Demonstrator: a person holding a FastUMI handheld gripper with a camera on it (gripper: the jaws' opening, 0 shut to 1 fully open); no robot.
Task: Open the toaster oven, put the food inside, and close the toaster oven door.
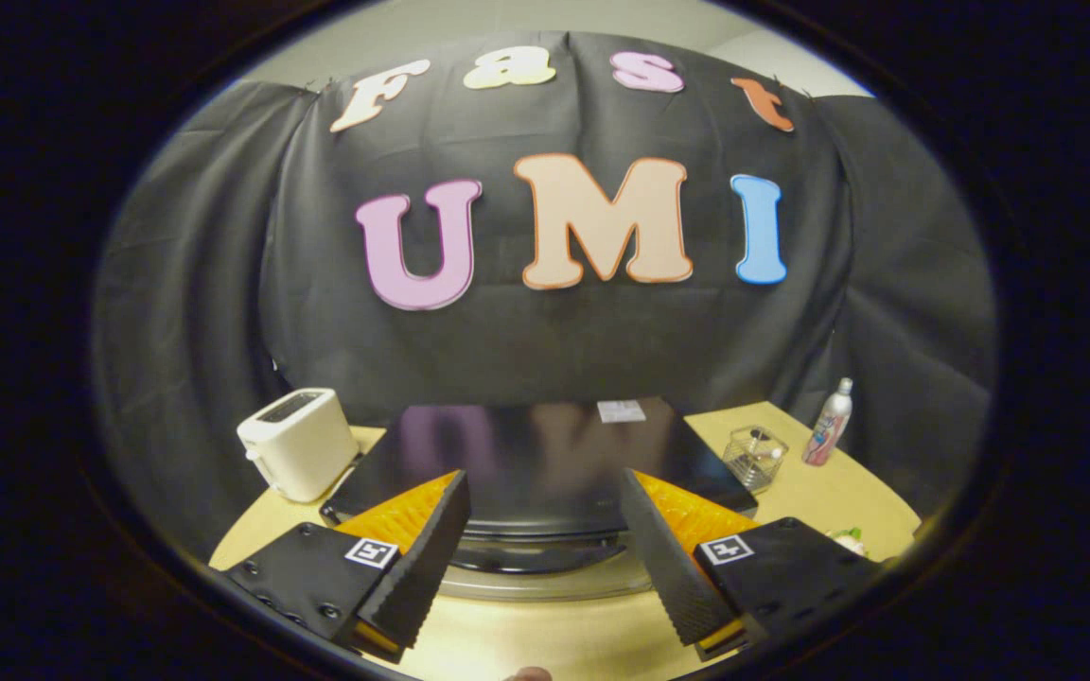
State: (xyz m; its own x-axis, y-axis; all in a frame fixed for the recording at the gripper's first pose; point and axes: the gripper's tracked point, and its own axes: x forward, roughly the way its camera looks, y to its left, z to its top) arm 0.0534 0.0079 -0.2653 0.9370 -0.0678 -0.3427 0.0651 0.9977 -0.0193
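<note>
Tongs (540,530) held spread apart, gripping nothing, hovering above the front of the toaster oven (545,454). The appliance, glossy black on top, sits on the light wooden counter (554,643) at twelve o'clock from the fingertips; its silver handle bar (545,577) lies directly between the two fingers, apart from both. The wide gap probably serves to straddle that bar, so the step in hand reads as the approach to opening the door, which appears closed, though its face is hidden below the top edge.

At ten o'clock from the tongs stands a white toaster (297,443), just beside the oven's corner. At two o'clock, a clear container (755,457) rests near the oven's other side, and a slim bottle (828,423) stands beyond it, well clear of the door's swing. At three o'clock, past the right finger, a small pale and green item (850,540) lies on the counter; it may be the food, but too little shows to tell.
</note>
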